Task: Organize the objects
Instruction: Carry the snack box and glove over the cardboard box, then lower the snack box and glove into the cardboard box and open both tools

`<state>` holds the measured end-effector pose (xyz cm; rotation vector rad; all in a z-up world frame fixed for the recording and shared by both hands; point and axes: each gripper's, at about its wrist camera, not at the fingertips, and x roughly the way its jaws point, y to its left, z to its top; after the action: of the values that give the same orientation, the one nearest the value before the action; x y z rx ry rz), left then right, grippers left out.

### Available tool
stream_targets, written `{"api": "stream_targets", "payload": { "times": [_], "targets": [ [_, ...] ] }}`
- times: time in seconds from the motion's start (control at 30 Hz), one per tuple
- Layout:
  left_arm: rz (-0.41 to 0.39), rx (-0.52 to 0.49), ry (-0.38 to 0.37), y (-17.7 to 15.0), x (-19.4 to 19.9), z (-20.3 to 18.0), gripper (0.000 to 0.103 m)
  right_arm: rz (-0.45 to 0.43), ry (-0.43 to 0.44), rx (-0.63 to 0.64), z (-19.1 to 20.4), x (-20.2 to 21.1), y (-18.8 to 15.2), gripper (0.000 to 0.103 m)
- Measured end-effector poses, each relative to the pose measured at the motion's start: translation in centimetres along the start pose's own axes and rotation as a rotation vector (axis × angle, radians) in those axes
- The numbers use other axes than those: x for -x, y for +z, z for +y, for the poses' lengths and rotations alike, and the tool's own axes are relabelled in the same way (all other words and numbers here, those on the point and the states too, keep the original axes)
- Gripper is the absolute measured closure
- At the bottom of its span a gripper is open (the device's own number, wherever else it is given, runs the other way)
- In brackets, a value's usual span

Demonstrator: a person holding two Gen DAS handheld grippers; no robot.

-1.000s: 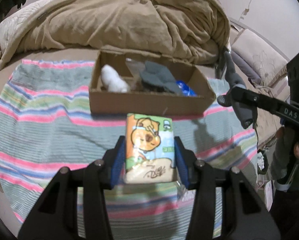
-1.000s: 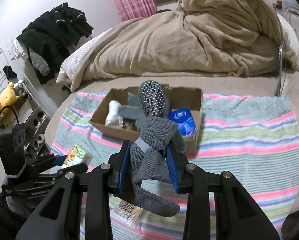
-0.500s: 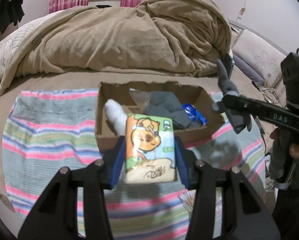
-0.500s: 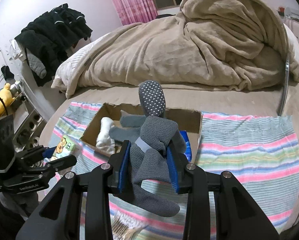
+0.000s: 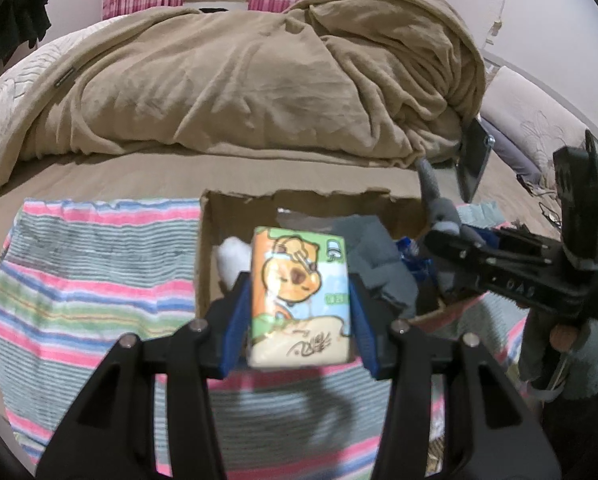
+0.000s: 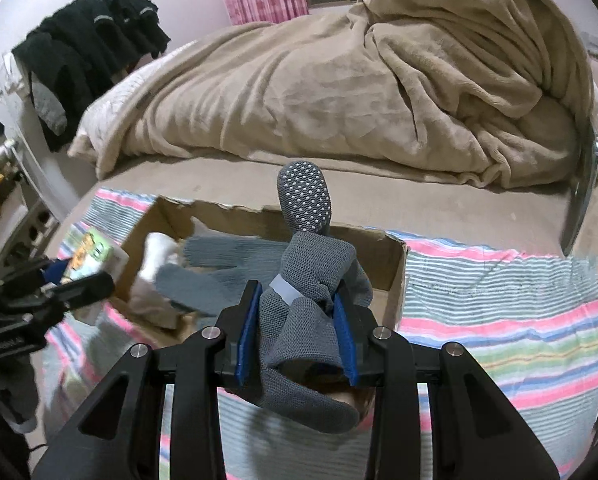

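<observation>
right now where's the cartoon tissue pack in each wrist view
Left wrist view: the tissue pack sits centre frame, clamped in the left gripper, in front of the cardboard box.
Right wrist view: the same pack shows small at the left edge, beside the box's left wall.
Shared landmark: the cardboard box on the striped towel.

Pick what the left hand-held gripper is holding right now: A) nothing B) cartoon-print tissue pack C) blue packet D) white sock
B: the left hand-held gripper is shut on the cartoon-print tissue pack, held between its blue pads over the near edge of the cardboard box; the right hand-held gripper holds the grey sock instead.
</observation>
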<state>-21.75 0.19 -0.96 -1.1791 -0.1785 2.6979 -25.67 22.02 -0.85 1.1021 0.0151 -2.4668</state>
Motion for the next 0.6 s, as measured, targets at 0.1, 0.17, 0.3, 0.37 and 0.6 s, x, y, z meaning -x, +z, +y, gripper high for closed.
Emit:
{"api": "stream_targets", "payload": {
  "times": [0.1, 0.17, 0.3, 0.37, 0.6],
  "targets": [
    [0.005, 0.005, 0.0, 0.3, -1.2, 0.1, 0.055, 0.014, -0.021, 0.016, 0.1, -1.3, -0.1, 0.066],
    [0.01, 0.007, 0.004, 0.5, -1.8, 0.1, 0.055, 0.03, -0.029, 0.024, 0.1, -2.2, -0.4, 0.066],
    [0.018, 0.007, 0.016, 0.8, -3.3, 0.3, 0.055, 0.038, -0.049, 0.033, -0.1, -3.0, -0.9, 0.066],
    [0.023, 0.003, 0.03, 1.0, -3.9, 0.3, 0.055, 0.034, -0.042, 0.028, -0.1, -2.9, -0.9, 0.065],
    [0.044, 0.012, 0.064, 0.9, -5.2, 0.9, 0.054, 0.021, 0.021, 0.046, 0.6, -2.5, -0.9, 0.036]
  ]
}}
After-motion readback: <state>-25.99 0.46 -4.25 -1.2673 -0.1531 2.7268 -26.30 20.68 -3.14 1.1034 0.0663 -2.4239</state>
